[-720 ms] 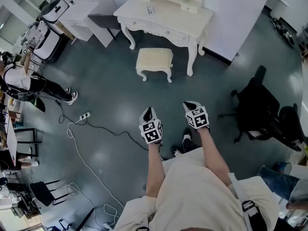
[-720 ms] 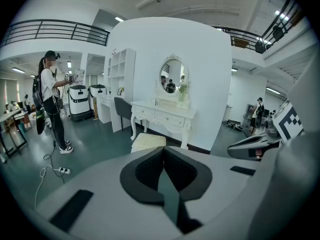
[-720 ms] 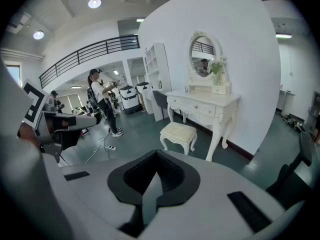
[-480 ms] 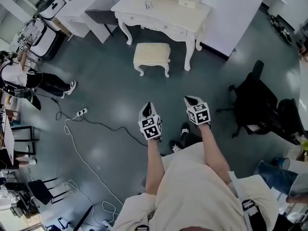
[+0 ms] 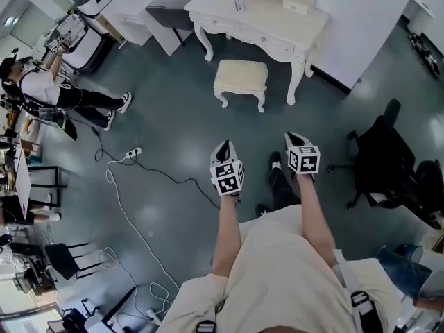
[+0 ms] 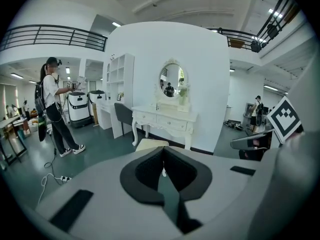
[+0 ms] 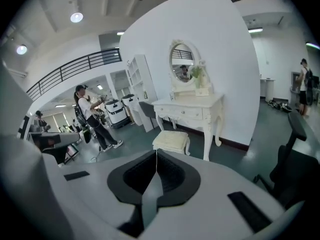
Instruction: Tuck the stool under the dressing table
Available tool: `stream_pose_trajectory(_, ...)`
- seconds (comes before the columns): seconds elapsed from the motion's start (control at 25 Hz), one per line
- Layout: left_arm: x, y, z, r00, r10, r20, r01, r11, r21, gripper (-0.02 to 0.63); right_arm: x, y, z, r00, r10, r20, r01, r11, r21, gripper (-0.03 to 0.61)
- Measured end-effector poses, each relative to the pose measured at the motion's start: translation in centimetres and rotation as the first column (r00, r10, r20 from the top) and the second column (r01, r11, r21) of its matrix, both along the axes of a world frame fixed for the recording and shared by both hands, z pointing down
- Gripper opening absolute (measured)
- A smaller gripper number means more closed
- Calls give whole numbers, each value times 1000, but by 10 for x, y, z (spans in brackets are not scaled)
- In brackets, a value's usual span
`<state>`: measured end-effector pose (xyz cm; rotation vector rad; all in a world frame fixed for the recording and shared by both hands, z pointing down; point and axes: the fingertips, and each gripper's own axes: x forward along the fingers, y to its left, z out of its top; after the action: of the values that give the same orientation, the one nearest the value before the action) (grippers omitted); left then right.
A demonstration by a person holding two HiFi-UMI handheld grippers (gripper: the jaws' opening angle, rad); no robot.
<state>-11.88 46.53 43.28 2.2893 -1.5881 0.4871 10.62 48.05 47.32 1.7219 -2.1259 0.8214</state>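
Stool [image 5: 241, 80]: cream-white, rect. padded seat w/ textured top, carved apron, four short curved legs. It stands upright on the grey-green floor [image 5: 173, 116], out in front of the dressing table [image 5: 260, 21], not under it. In head view it sits roughly btwn the table's two front legs, nearer the one at the view's right, w/ the seat just short of the table's front edge. The table matches it: white, curved legs, drawers w/ small knobs along the front, an oval mirror [image 6: 171, 79] on top and a small potted plant [image 6: 182, 91] beside the mirror.

Both grippers are held low near the person's body, well apart from the stool, pointing toward it. Left gripper [image 5: 223, 148]: jaws pressed together, nothing btwn them. Right gripper [image 5: 290, 137]: jaws likewise together, empty.

Hard to see:
- Head view cuts off the table's back & mirror at the top edge.
- In left gripper view the stool is mostly behind the gripper's own body; only a strip of seat shows above the jaws.
- Right gripper view shows the seat & front legs; rear legs partly hidden.
- Small items on the table top can't be ID'd.
- Black office chair [image 5: 380, 159] at right is partly cut by the frame edge.

A person [image 5: 48, 92] stands far left by white equipment [image 5: 87, 44]. A power strip [image 5: 132, 152] w/ white cable [image 5: 132, 220] lies on the floor left of the grippers.
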Motion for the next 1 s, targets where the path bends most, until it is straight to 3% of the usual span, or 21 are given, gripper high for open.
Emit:
stream_pose_trajectory(0.44,-25,-119,-16,998,-62,3,62,998,26,15,-10,-133,-10,998,-63,32,62,997,39,44)
stream_pose_trajectory(0.76,-22,-238,-47,997,-64,32,60,993,106,15,38,-254,-33,987,-139,-79,145,987,67,44)
stream_pose_trajectory(1.0,-19,-296,-63,996,-78,30,75,993,96,15,61,-311,-36,977,-176,-121,184,981,63,44)
